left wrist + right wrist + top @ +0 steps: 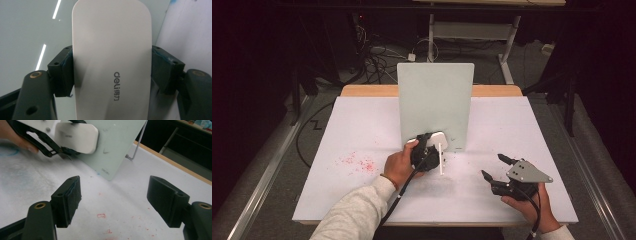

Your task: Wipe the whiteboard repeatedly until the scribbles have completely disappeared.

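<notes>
A pale green-grey board stands upright at the middle of the white table. My left gripper is shut on a white "deli" eraser and holds it against the board's lower edge. In the left gripper view the eraser is clamped between both pads, with the board right behind it. My right gripper is open, low over the table at the right, with nothing between its jaws. From there the eraser and board lie ahead to the left.
A thin white stick lies on the table just right of the left hand. Red marker specks dot the table's left half, with more under the right gripper. A wire stand props the board from behind. Cables cover the floor beyond.
</notes>
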`<state>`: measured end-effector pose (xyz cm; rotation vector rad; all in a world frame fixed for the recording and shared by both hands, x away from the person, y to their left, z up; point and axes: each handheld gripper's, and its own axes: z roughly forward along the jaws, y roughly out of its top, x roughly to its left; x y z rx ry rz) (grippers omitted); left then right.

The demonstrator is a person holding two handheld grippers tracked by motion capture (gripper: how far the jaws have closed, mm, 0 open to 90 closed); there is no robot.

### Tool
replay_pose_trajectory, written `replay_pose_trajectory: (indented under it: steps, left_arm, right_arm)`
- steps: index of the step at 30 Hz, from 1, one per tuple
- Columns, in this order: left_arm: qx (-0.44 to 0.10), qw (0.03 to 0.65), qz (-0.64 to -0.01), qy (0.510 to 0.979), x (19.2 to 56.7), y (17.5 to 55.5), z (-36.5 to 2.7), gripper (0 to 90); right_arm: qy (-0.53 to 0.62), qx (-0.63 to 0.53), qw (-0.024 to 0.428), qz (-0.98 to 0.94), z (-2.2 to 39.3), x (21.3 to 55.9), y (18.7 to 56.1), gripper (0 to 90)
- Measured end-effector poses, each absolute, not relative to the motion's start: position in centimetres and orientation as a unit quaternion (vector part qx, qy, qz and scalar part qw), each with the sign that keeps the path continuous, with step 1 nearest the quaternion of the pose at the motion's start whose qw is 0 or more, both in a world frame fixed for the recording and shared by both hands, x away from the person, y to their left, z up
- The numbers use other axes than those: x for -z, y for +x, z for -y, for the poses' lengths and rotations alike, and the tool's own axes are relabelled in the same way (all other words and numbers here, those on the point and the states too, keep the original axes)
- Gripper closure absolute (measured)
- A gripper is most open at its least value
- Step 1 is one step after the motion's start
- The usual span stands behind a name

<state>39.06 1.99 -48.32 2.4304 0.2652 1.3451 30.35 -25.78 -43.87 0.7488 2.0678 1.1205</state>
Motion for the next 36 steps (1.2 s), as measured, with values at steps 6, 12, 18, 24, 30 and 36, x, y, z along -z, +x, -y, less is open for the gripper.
replay_pose_trajectory:
  steps: [6,12,18,24,30,36]
  left_arm:
    - [-0.479,0.155,-0.099,0.858,48.3,38.9,-4.9,28.0]
    - [-0.481,0.14,-0.115,0.858,48.1,39.0,-8.1,28.0]
    - [-0.482,0.144,-0.135,0.854,48.0,39.0,-8.9,28.0]
    - [-0.489,0.152,-0.128,0.85,48.0,39.0,-7.4,28.0]
    - [-0.488,0.172,-0.121,0.847,47.5,39.3,-5.0,28.0]
    - [-0.491,0.19,-0.106,0.844,47.3,39.5,-1.4,28.0]
  right_arm:
    - [0.286,-0.427,0.335,-0.79,25.7,43.9,30.3,27.4]
    - [0.285,-0.426,0.336,-0.79,25.7,43.9,30.3,27.4]
    - [0.284,-0.425,0.336,-0.791,25.6,43.9,30.3,27.5]
    - [0.284,-0.425,0.333,-0.793,25.6,44.0,30.4,27.6]
    - [0.286,-0.423,0.329,-0.795,25.6,44.1,30.5,27.6]
    - [0.283,-0.421,0.326,-0.798,25.5,44.3,30.6,27.6]
